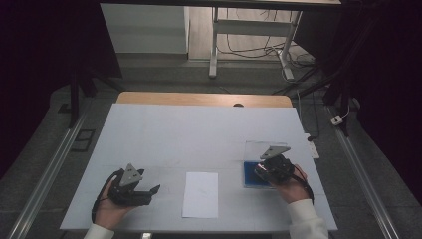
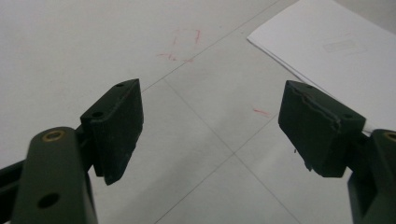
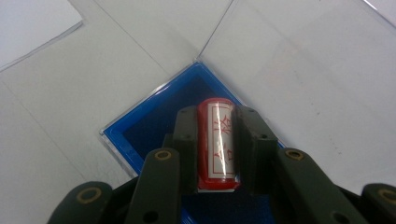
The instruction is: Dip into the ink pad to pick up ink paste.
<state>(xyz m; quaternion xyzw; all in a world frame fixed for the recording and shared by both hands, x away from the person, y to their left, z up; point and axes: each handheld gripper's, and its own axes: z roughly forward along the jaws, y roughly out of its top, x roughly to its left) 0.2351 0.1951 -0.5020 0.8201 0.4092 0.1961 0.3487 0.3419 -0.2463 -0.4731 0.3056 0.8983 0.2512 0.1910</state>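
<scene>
Right gripper point(image 3: 215, 149) clamped on red stamp point(image 3: 217, 144), over blue ink pad point(image 3: 154, 121) near table's point(image 1: 199, 129) right edge. Left gripper point(image 2: 210, 126) fingers wide apart, empty, near front-left corner beside paper sheet point(image 1: 200, 194).

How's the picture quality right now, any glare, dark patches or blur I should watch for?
High view: table evenly lit, surroundings very dark. Left gripper view: near black jaws soft, faint red marks legible. Right gripper view: red stamp sharp, its clear sleeve shows a glare streak; the transparent lid is barely visible.
</scene>
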